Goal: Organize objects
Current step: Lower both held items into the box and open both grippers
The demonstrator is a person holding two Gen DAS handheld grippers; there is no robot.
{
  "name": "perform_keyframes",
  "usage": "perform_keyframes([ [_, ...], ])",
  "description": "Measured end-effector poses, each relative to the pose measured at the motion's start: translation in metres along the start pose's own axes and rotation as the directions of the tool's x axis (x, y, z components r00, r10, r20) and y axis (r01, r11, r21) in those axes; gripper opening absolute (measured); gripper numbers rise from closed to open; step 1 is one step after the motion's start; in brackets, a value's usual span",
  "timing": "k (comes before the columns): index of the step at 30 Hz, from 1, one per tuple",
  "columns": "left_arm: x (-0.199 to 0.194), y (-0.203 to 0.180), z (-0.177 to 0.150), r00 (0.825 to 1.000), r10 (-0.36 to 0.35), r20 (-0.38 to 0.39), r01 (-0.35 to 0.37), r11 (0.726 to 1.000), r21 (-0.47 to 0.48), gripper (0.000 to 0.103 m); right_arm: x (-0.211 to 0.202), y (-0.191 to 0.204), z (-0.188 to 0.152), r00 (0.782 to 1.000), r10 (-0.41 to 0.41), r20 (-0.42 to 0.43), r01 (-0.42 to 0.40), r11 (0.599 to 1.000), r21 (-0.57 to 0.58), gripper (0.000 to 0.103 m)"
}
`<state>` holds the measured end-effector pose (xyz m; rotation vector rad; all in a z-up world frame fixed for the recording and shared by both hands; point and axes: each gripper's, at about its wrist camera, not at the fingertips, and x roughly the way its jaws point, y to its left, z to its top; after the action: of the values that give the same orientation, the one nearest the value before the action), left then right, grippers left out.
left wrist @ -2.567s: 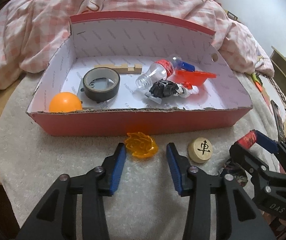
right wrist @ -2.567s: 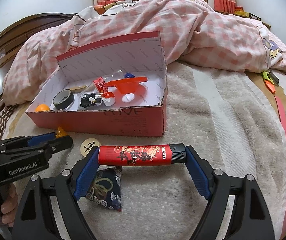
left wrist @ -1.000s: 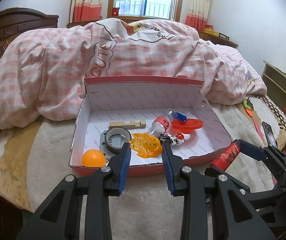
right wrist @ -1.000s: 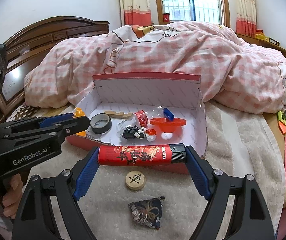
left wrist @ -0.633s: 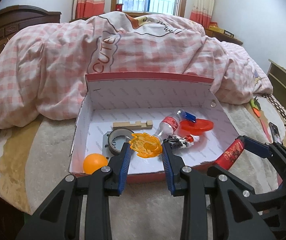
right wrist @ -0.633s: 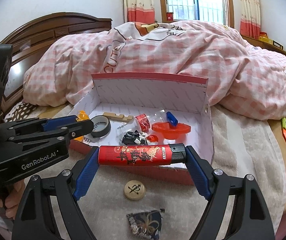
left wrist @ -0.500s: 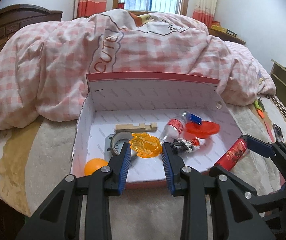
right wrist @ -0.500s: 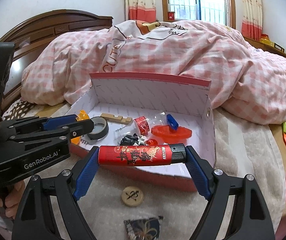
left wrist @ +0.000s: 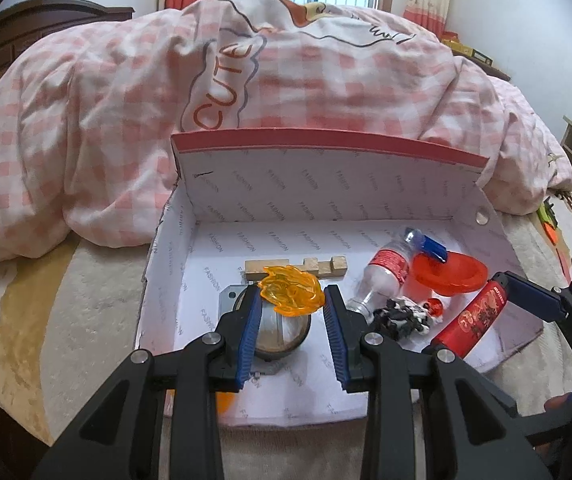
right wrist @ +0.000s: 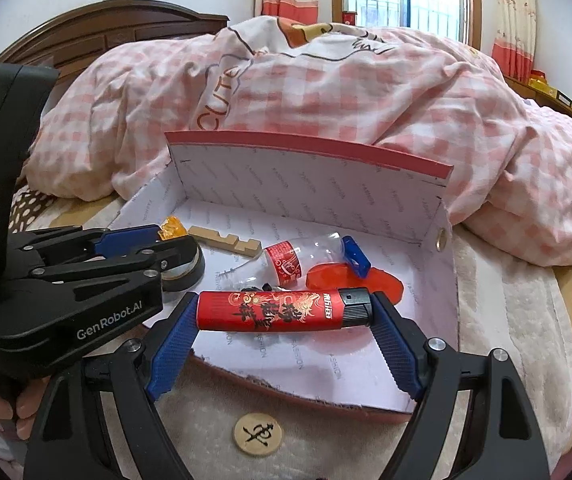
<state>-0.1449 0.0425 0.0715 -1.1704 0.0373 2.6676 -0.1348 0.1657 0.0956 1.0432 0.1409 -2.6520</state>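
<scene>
My left gripper (left wrist: pixel 290 300) is shut on an orange flame-shaped plastic piece (left wrist: pixel 290 290) and holds it over the left half of the red box (left wrist: pixel 326 144), above a tape roll (left wrist: pixel 281 332). My right gripper (right wrist: pixel 283 312) is shut on a red lighter (right wrist: pixel 273 312), held crosswise over the box's front right; the lighter also shows in the left wrist view (left wrist: pixel 478 318). The left gripper shows in the right wrist view (right wrist: pixel 141 240) with the orange piece (right wrist: pixel 171 228).
In the box lie a wooden block (left wrist: pixel 298 270), a small bottle (left wrist: pixel 382 272), a red funnel (left wrist: pixel 450 274), a black toy (left wrist: pixel 402 316) and an orange ball (left wrist: pixel 225 402). A wooden chess piece (right wrist: pixel 257 434) lies on the blanket before the box. A pink checked quilt (left wrist: pixel 286 64) piles behind.
Both grippers have moved forward over the box with their objects. The orange piece now hangs above the tape roll and the lighter has crossed the front wall.
</scene>
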Motion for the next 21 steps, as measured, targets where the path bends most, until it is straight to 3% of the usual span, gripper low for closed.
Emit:
perform_keyframes([
  [17, 0.02, 0.003, 0.001, 0.999, 0.006, -0.038, -0.006, 1.0, -0.013, 0.032, 0.019, 0.0, 0.001, 0.999, 0.007, -0.039, -0.008, 1.0, -0.003, 0.085],
  [21, 0.023, 0.004, 0.0, 0.998, -0.01, -0.06, 0.009, 0.999, -0.031, 0.042, 0.021, 0.002, -0.001, 0.999, -0.027, -0.041, 0.026, 0.999, -0.021, 0.085],
])
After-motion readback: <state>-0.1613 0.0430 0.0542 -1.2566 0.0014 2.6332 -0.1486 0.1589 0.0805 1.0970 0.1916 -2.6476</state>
